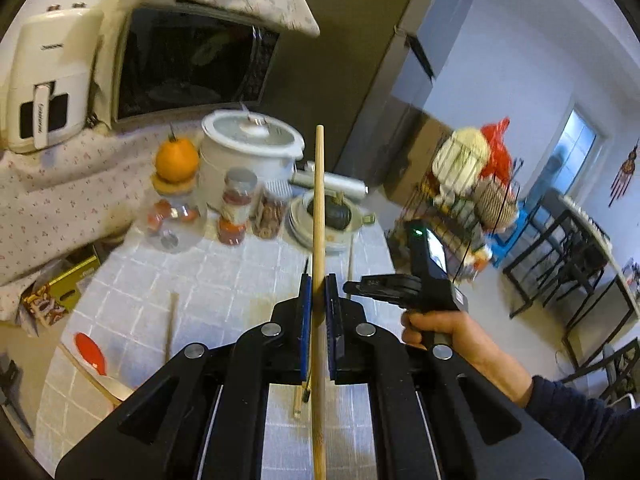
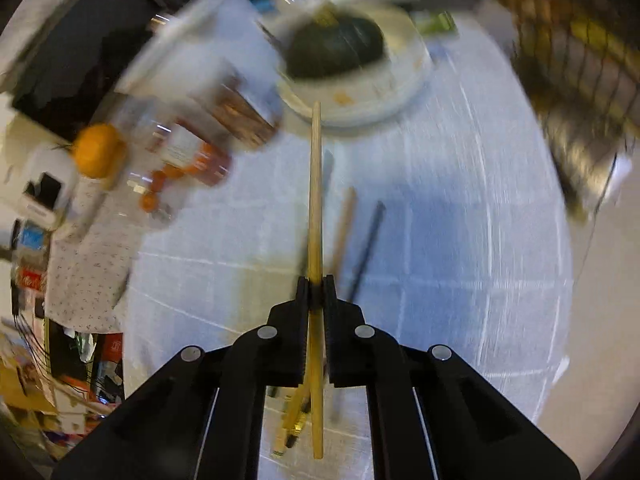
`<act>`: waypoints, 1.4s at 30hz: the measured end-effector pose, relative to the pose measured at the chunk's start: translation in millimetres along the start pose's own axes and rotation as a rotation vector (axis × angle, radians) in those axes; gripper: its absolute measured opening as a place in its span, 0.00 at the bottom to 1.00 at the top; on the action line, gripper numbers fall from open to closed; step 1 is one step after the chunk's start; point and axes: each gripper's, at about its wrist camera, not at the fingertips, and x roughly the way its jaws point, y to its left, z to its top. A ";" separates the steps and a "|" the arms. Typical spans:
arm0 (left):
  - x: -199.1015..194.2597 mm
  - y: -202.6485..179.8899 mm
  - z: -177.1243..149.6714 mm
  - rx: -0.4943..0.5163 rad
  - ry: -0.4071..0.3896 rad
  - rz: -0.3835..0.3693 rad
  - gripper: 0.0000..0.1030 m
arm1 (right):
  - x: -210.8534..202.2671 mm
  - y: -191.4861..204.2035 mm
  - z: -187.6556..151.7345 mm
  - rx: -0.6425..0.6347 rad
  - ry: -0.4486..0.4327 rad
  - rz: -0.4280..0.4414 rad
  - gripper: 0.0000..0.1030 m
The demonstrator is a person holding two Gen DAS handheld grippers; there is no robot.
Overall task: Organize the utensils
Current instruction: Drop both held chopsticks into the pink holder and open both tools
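My left gripper (image 1: 319,290) is shut on a long wooden stick-shaped utensil (image 1: 319,200) and holds it above the white tiled table (image 1: 224,280). My right gripper (image 2: 318,288) is shut on a flat wooden utensil (image 2: 316,200), seen edge-on, also above the table. The right gripper also shows in the left wrist view (image 1: 352,288), to the right of my left one, with the hand behind it. More utensils lie on the table: a wooden stick (image 2: 344,228), a dark chopstick (image 2: 366,244), a wooden handle (image 1: 172,328) and a red spatula (image 1: 90,352). The right wrist view is blurred.
A plate with a dark green squash (image 1: 334,212) stands at the table's far side, with jars (image 1: 236,208), an orange (image 1: 176,160) and a white cooker (image 1: 252,152). A microwave (image 1: 192,60) stands behind. A wire rack (image 1: 468,200) stands to the right of the table.
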 end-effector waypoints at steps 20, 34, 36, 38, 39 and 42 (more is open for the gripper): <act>-70.6 101.4 -45.4 -0.005 -0.397 0.283 0.05 | -114.2 151.6 -56.8 -0.340 -0.429 0.261 0.07; -31.1 125.8 -98.9 0.021 -0.407 0.302 0.05 | -109.0 203.7 -107.6 -0.440 -0.433 0.332 0.07; -27.8 128.2 -104.5 0.024 -0.399 0.315 0.06 | -107.1 205.7 -110.7 -0.446 -0.439 0.318 0.07; -27.1 129.7 -110.0 0.022 -0.390 0.323 0.07 | -103.3 206.3 -112.9 -0.442 -0.434 0.310 0.07; -27.8 129.9 -112.3 0.020 -0.386 0.324 0.13 | -100.6 206.5 -114.5 -0.439 -0.429 0.305 0.07; -37.1 130.8 -115.4 0.004 -0.377 0.319 0.31 | -95.2 210.0 -121.7 -0.452 -0.434 0.288 0.07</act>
